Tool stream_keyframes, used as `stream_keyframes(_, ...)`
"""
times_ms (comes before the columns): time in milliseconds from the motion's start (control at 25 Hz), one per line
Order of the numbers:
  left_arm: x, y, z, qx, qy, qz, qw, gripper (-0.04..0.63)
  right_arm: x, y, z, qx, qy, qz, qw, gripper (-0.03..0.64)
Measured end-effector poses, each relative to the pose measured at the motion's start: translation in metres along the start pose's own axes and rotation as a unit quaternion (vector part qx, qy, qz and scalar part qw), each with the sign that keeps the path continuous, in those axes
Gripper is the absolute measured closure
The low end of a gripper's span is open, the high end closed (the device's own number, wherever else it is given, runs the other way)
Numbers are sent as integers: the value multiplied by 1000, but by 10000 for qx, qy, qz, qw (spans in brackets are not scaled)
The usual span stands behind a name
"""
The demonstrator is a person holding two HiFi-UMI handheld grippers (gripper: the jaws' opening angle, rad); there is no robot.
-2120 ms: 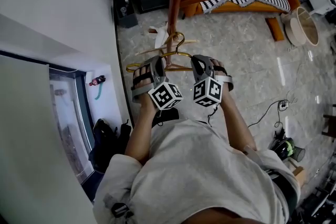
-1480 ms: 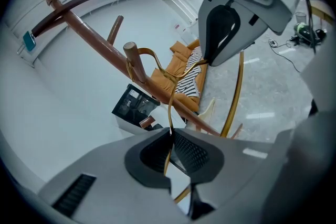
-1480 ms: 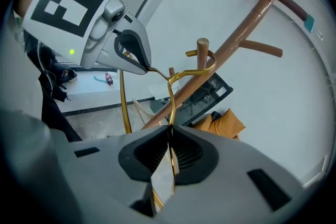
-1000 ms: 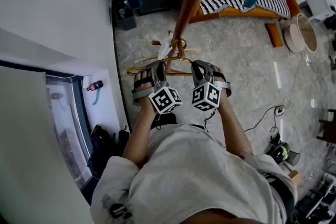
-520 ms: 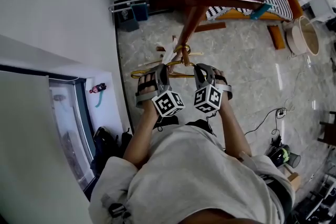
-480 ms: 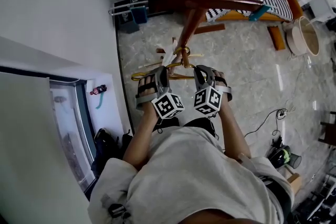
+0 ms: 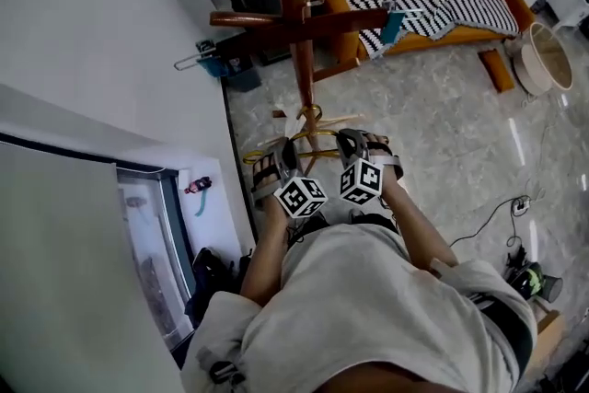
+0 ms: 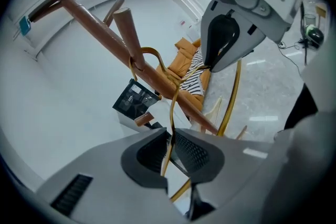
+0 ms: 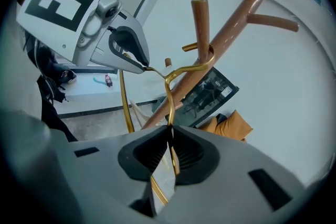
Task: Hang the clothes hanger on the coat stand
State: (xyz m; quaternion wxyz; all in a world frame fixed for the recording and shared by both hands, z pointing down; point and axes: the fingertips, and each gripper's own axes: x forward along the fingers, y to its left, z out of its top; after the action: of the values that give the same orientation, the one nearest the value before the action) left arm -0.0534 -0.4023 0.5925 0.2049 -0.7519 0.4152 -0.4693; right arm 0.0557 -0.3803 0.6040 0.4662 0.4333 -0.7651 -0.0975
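In the left gripper view, a thin gold metal clothes hanger [image 8: 171,113] is seen pinched between the almost closed jaws of the left gripper [image 8: 169,136]. In the right gripper view, the same wire is clamped just as tightly by the right gripper [image 9: 169,134]. Further out, the hanger's hook [image 9: 194,67] is curled round the base of an upright wooden peg [image 9: 200,23], where it branches from the brown wooden coat stand [image 9: 236,18]. The hanging step is judged almost complete, with the hook apparently seated in that crook. A slight lowering is called for next, so the weight is taken by the peg. Both pairs of jaws can then be opened and drawn clear without the hook being dislodged.
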Motion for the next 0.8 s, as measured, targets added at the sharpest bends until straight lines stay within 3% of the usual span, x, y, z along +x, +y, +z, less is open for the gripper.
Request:
stream_keyframes(200, 8, 10, -5, -29, 290, 369, 9989, 563, 12, -4, 8, -36, -366, 123, 9992, 589)
stream_keyframes(360, 6, -2, 21, -519, 423, 369, 9971, 563, 4, -26, -12, 259, -692, 276, 9969, 503)
stream_keyframes(520, -8, -6, 10, -1188, 541, 172, 9913, 514, 0, -25, -5, 771, -1050, 319, 9910, 446)
stream_keyframes(640, -25, -26, 11, -2116, 465, -105, 9762, 498, -18, -25, -11, 1479, -1352, 346, 9791, 410)
stream_keyframes(720, -41, -37, 17, -2847, 314, -202, 9579, 495, -32, -27, -18, 2126, -1586, 350, 9636, 407)
stream_keyframes(800, -54, -42, 29, -3560, 82, -51, 9345, 495, -46, -33, -31, 2690, -1807, 275, 9456, 408)
